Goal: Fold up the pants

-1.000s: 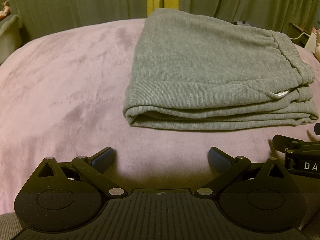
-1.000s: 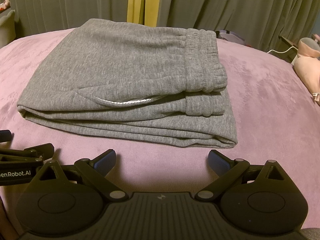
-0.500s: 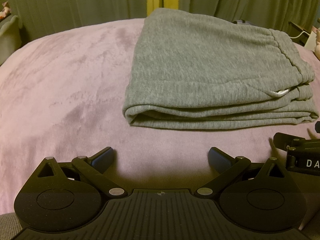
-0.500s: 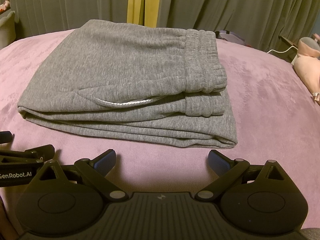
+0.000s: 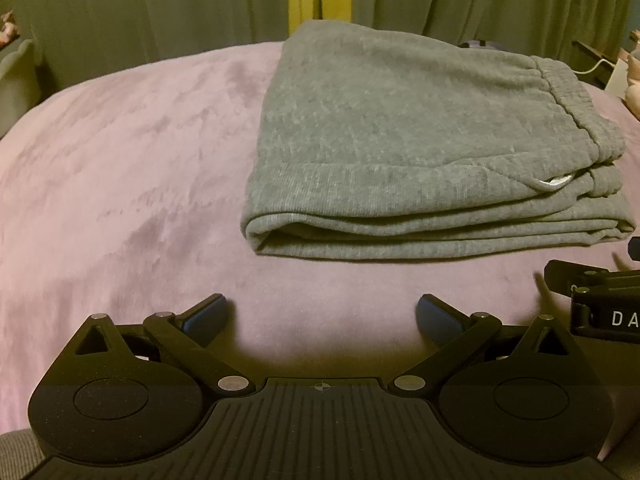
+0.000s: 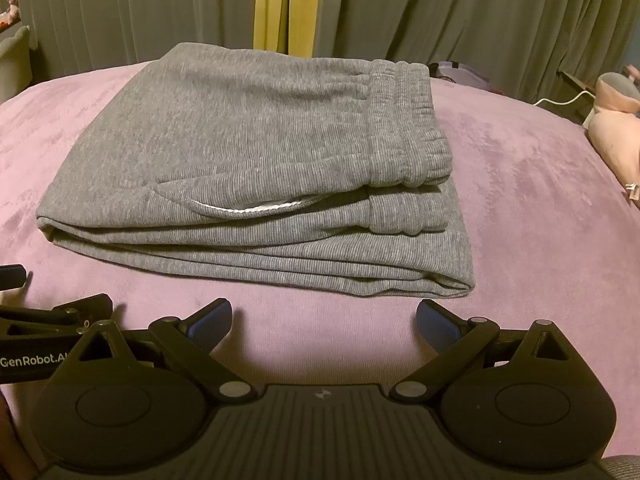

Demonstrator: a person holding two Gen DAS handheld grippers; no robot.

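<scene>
Hardly anything has shifted over the last second — the grey pants (image 6: 256, 168) lie in the same folded stack on the purple bed (image 5: 120, 184), and both tools sit where they were, close to the near edge of the bundle but not touching it. The left gripper (image 5: 320, 316) has its blue-padded fingers (image 5: 206, 314) spread wide with nothing between them; the right gripper (image 6: 324, 320) is spread just as wide and just as empty. From the right-hand view the waistband (image 6: 404, 128) rests on top at the right side of the stack, a pocket opening (image 6: 256, 208) gapes a little below it, and the layers at the front line up fairly evenly. That stillness reads to me as a finish — the fold looks done, and both tools seem to be idling clear of the cloth. At most, the gaping pocket might want a pat.
</scene>
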